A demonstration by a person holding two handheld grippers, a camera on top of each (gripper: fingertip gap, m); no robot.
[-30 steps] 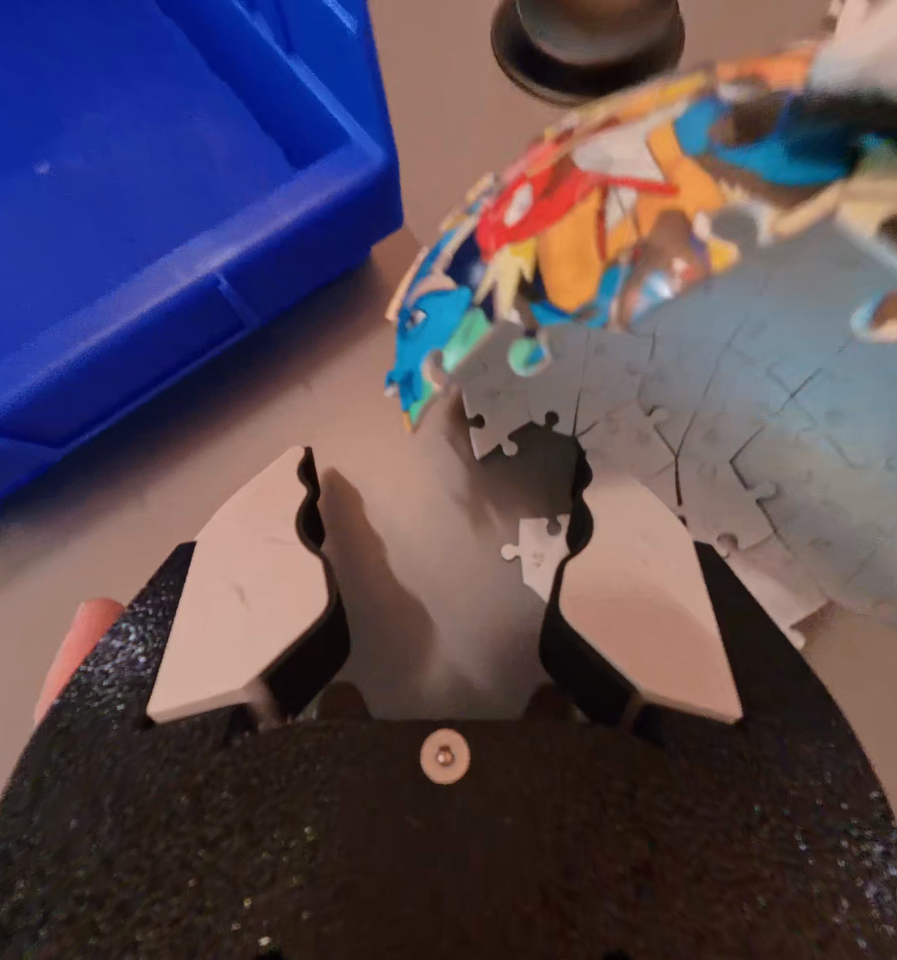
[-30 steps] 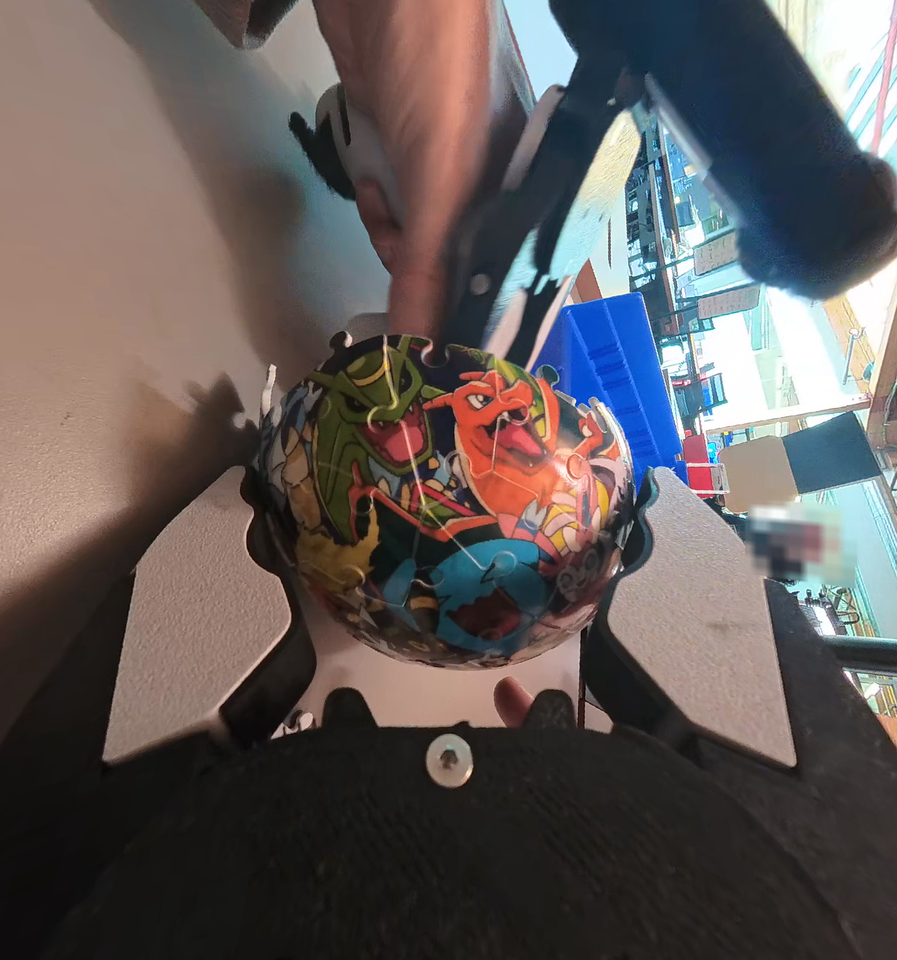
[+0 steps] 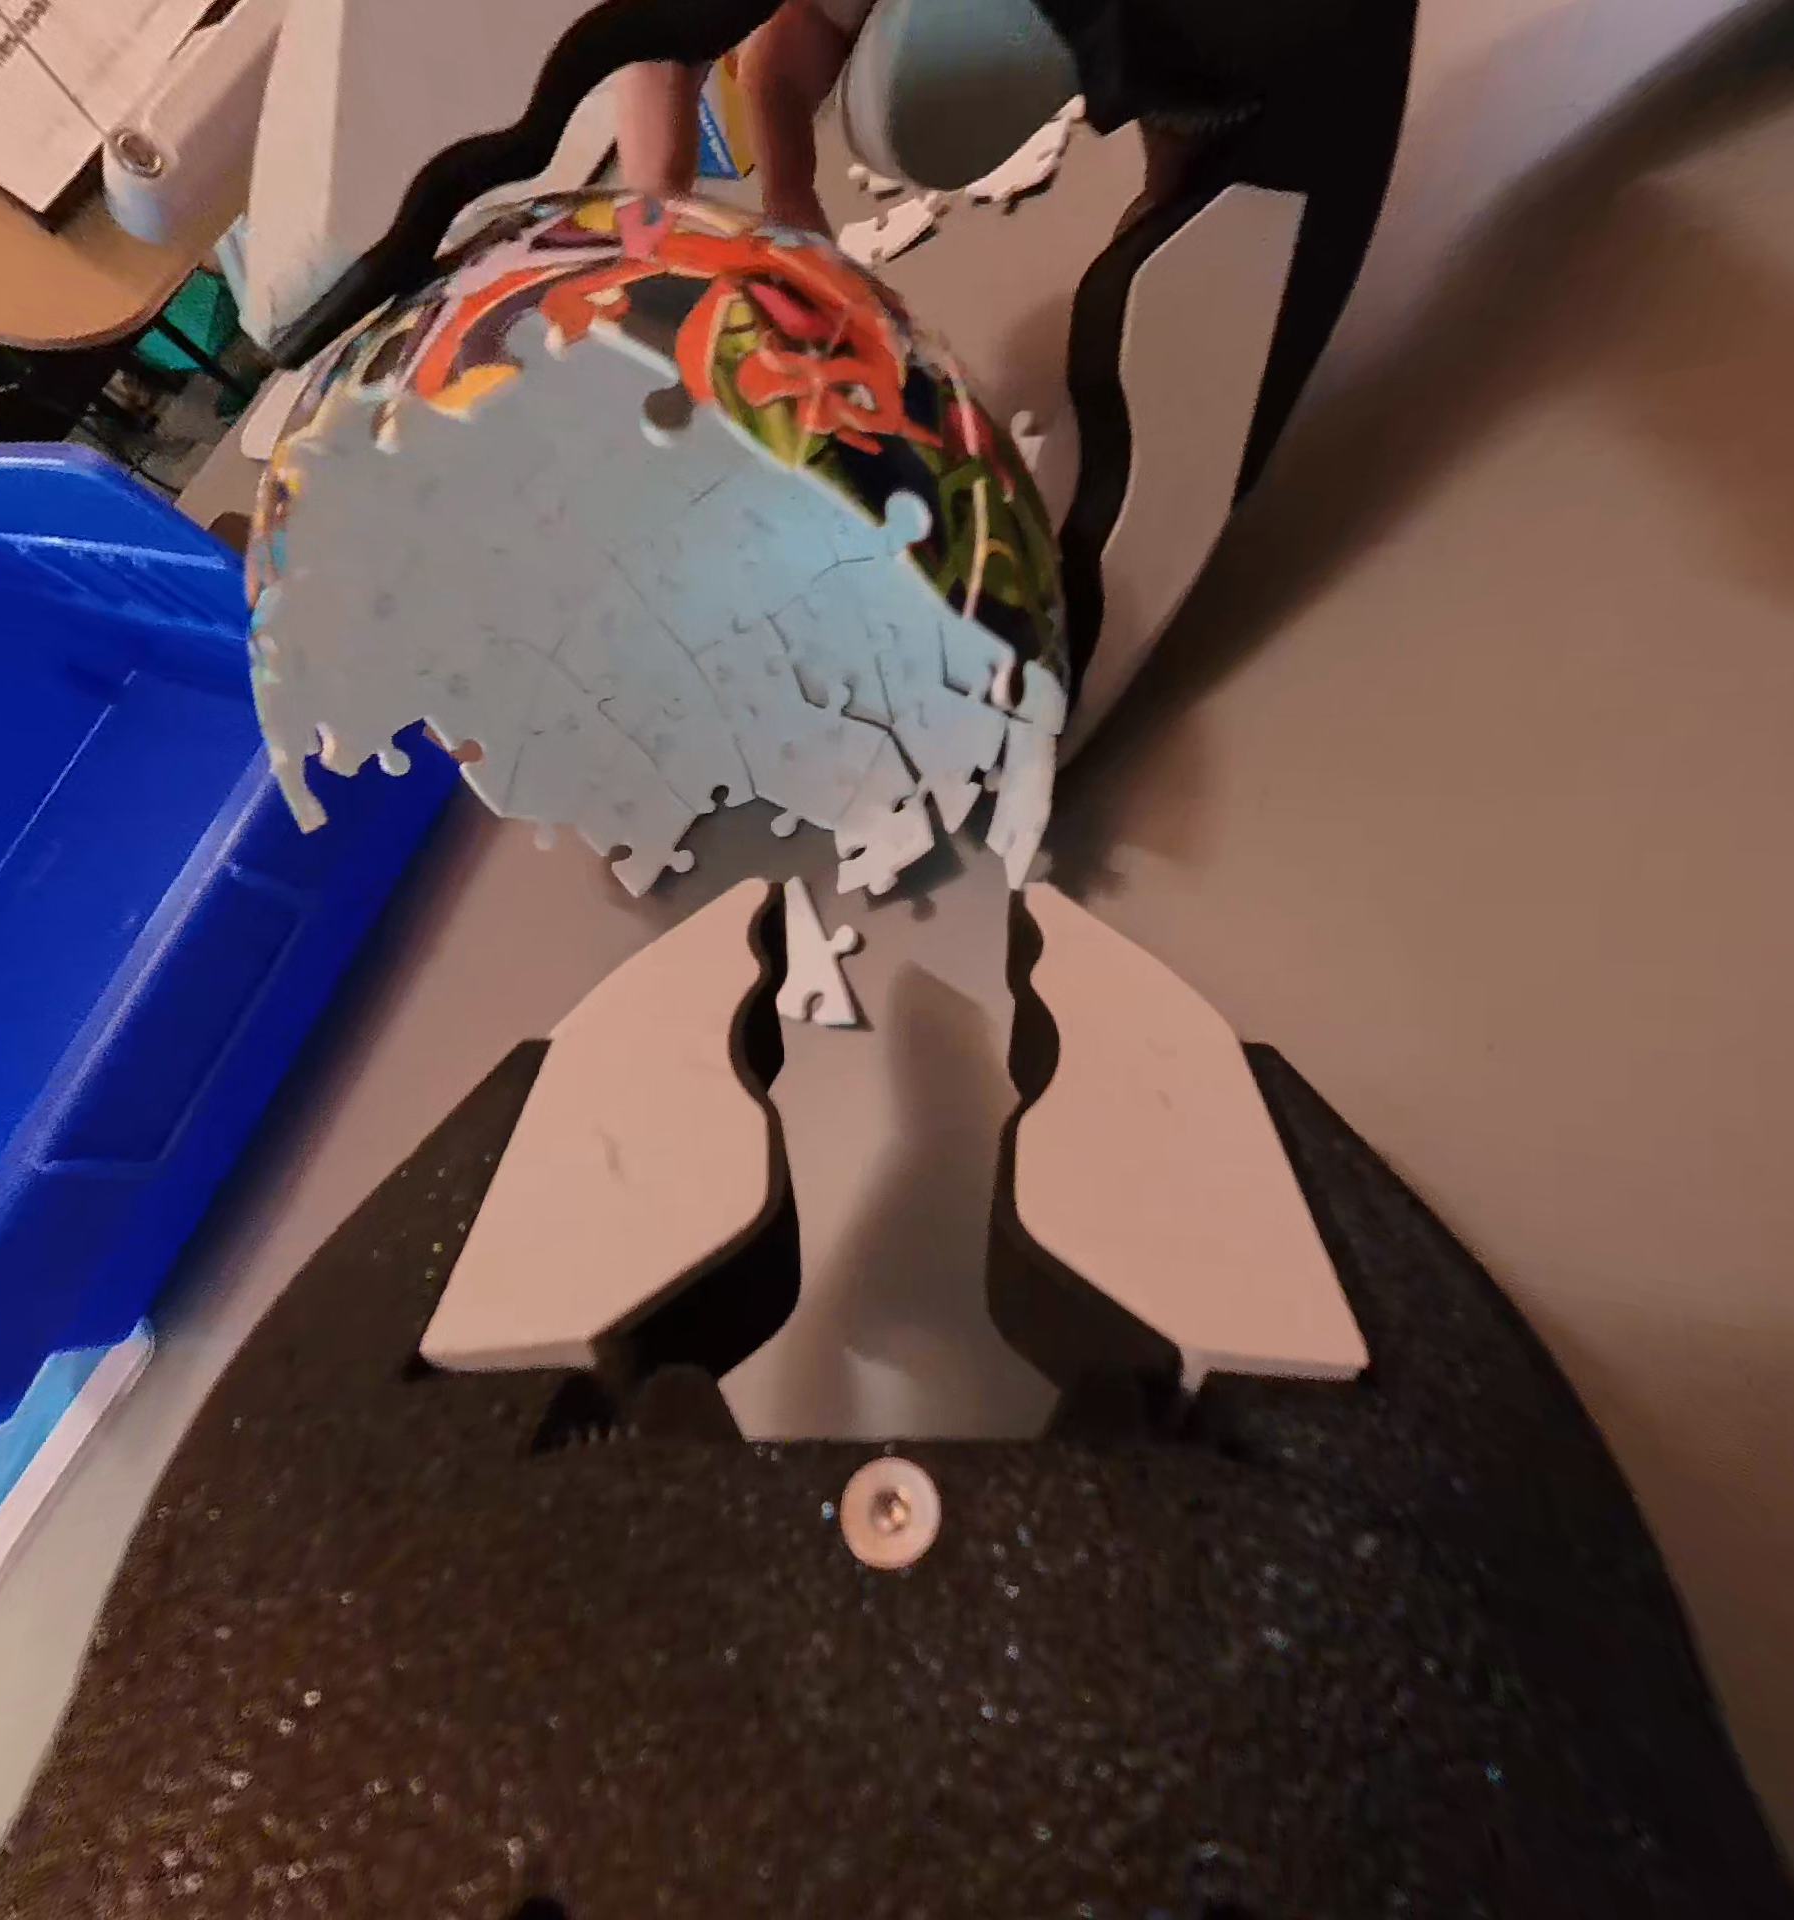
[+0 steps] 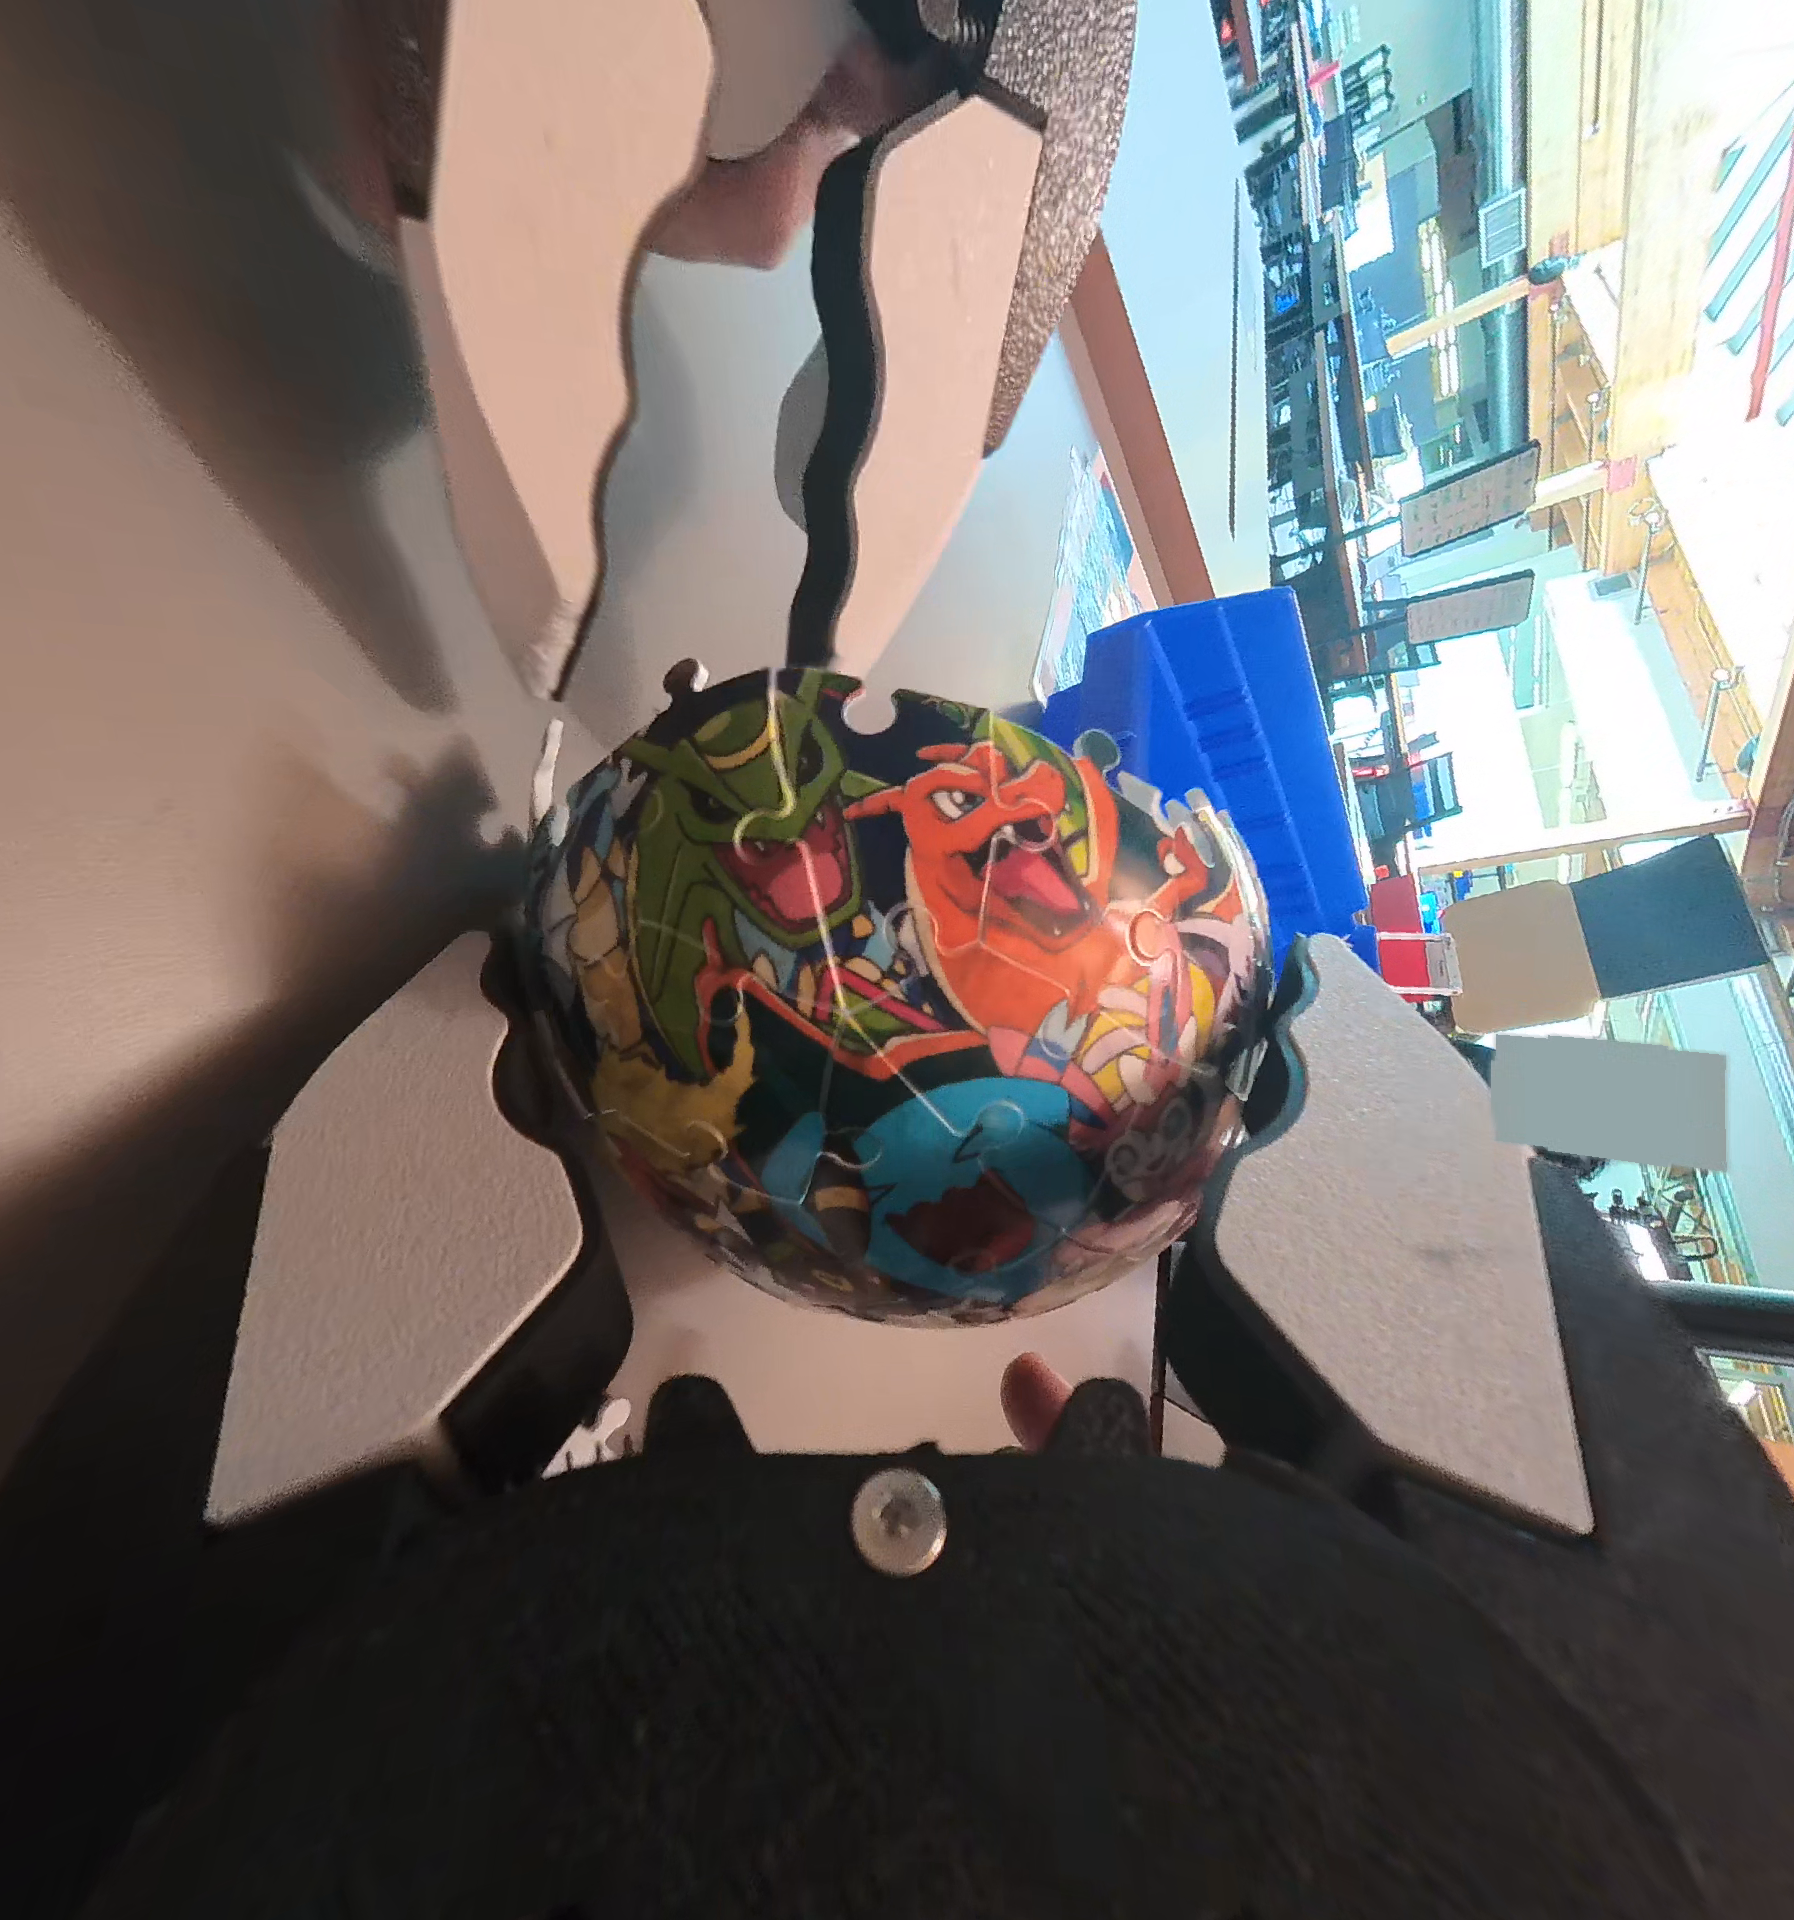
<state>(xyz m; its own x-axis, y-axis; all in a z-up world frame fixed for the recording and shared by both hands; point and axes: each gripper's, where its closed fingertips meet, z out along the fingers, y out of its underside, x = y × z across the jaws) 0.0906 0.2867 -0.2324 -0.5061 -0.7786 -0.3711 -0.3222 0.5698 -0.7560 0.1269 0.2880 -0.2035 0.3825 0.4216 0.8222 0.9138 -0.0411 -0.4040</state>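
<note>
Here: right gripper clamped on a half-built puzzle ball, one finger pressed to each side, colourful cartoon shell toward its camera. From the left wrist view, pale hollow inside of the ball facing the left gripper, whose fingers stand apart, empty, just short of the ragged edge. Loose puzzle piece between those fingertips, on the grey table. Blue bin beside, left.

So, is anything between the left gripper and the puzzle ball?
Only a loose white puzzle piece, apparently lying on the table just inside the open left gripper. Otherwise the gap to the puzzle ball, held by the right gripper, looks clear.
</note>
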